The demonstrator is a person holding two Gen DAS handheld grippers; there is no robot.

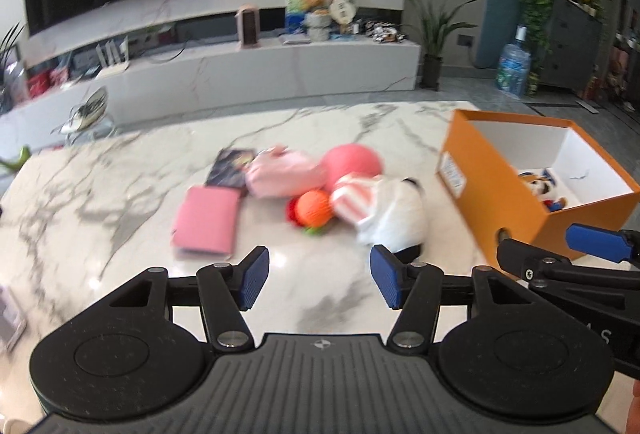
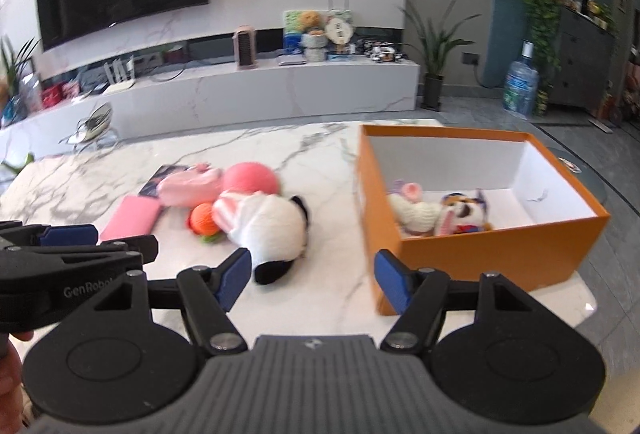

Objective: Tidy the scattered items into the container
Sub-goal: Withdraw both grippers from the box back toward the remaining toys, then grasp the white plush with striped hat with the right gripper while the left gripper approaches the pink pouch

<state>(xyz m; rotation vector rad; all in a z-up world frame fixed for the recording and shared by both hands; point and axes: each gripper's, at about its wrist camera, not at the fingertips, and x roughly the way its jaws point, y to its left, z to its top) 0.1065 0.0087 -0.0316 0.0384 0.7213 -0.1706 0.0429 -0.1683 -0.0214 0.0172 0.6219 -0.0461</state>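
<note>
On the marble table lies a blurred heap: a white and black plush, a pink ball, an orange ball, a pink pouch, a flat pink case and a dark booklet. To its right stands the orange box, with soft toys inside. My left gripper hovers open in front of the heap, holding nothing. My right gripper is open between the plush and the box's near corner, also holding nothing.
The table's near right edge runs close to the box. Beyond the table are a white TV console, a small chair, a potted plant and a water bottle on the grey floor.
</note>
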